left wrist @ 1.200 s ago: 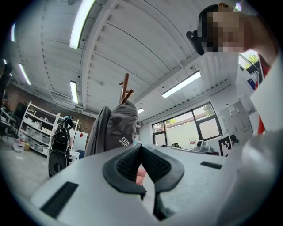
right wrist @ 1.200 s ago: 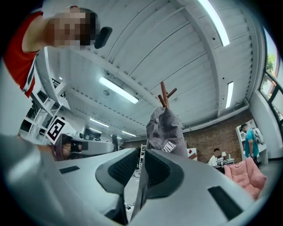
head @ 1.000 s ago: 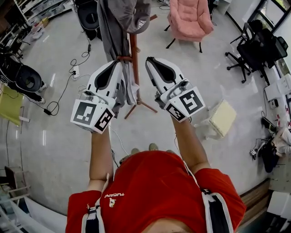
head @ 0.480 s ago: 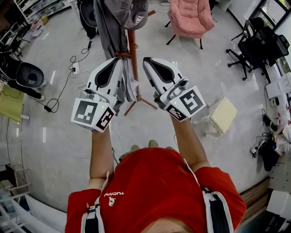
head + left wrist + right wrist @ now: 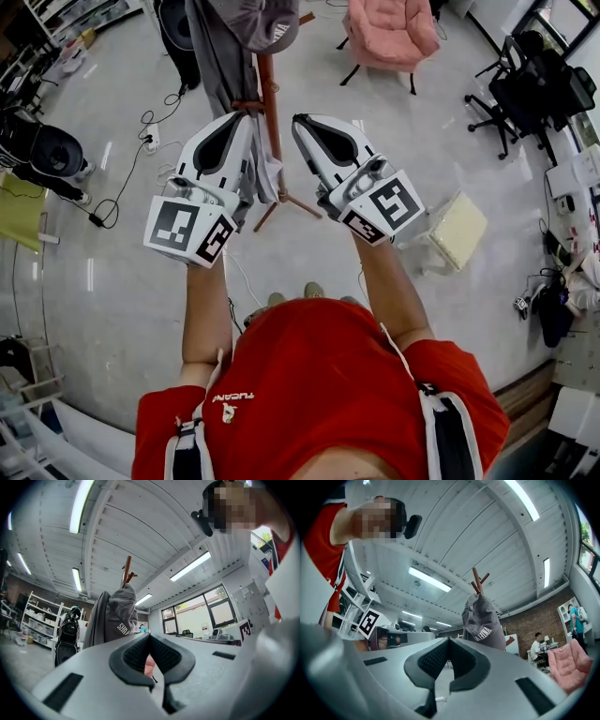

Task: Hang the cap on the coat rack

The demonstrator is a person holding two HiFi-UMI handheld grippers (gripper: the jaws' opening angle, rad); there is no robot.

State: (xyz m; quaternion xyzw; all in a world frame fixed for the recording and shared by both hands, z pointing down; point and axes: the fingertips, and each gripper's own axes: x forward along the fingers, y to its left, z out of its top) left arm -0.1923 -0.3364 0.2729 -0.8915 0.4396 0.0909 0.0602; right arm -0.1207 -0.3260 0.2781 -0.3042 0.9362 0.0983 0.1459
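Cap point(image 5: 259, 22) and coat rack point(image 5: 272, 127) sit higher in view; left gripper point(image 5: 244, 119), right gripper point(image 5: 299, 123) pressed together.

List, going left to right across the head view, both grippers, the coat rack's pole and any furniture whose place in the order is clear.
left gripper → coat rack pole → right gripper → cream stool → black office chair. The pink armchair overlaps the right gripper's span, so it is left out.

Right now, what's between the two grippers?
The coat rack's pole and a hanging grey garment, between left gripper and right gripper, in the head view.
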